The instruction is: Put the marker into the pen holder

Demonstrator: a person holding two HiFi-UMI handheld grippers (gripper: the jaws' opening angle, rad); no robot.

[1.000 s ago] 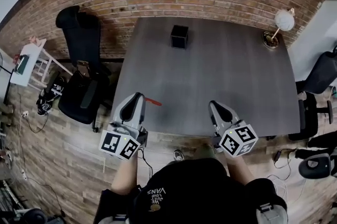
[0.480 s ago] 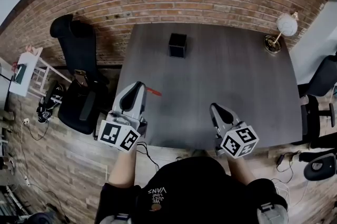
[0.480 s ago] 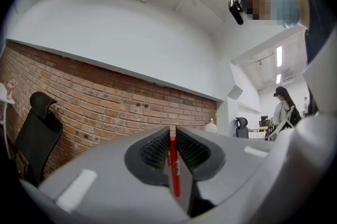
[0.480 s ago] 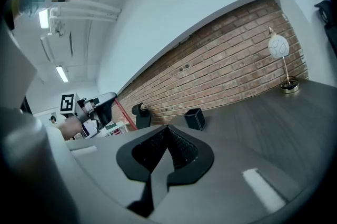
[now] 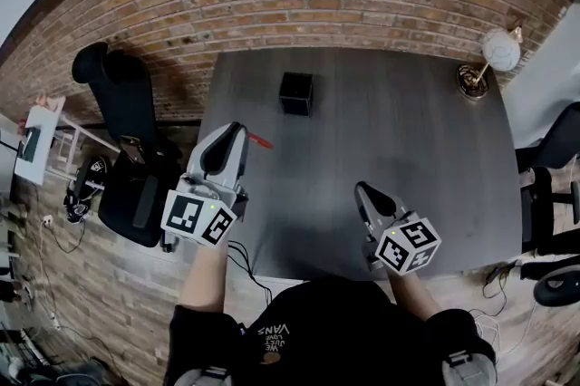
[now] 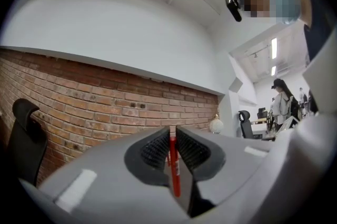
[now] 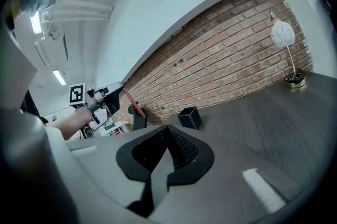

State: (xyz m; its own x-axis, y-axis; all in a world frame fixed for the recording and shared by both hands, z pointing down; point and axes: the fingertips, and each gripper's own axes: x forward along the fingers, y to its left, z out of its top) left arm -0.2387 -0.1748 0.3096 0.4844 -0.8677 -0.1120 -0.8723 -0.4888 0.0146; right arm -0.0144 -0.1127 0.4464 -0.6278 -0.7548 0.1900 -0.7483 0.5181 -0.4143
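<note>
- Two claws are at work. My left claw [image 5: 239,130] pinches the red marker [image 5: 259,140] between its pads, jaws drawn close on the thin barrel. My right claw [image 5: 361,191] is pressed together with nothing in it.
- The marker is up in the air, short of the pen holder [image 5: 295,93] and to the holder's left as I look down, with its free end poking roughly toward it.
- The pen holder is a small black open-topped box standing on the desk [image 5: 408,130]. My right claw hangs well apart from it, on my side of it.
- As I judge it, the step in hand is carrying the marker to the holder; it is not in yet.
- Next I would bring the marker over the holder's mouth, tip it upright, lower it inside, then spread the left claw.
- I can't quite tell which end is the cap.
</note>
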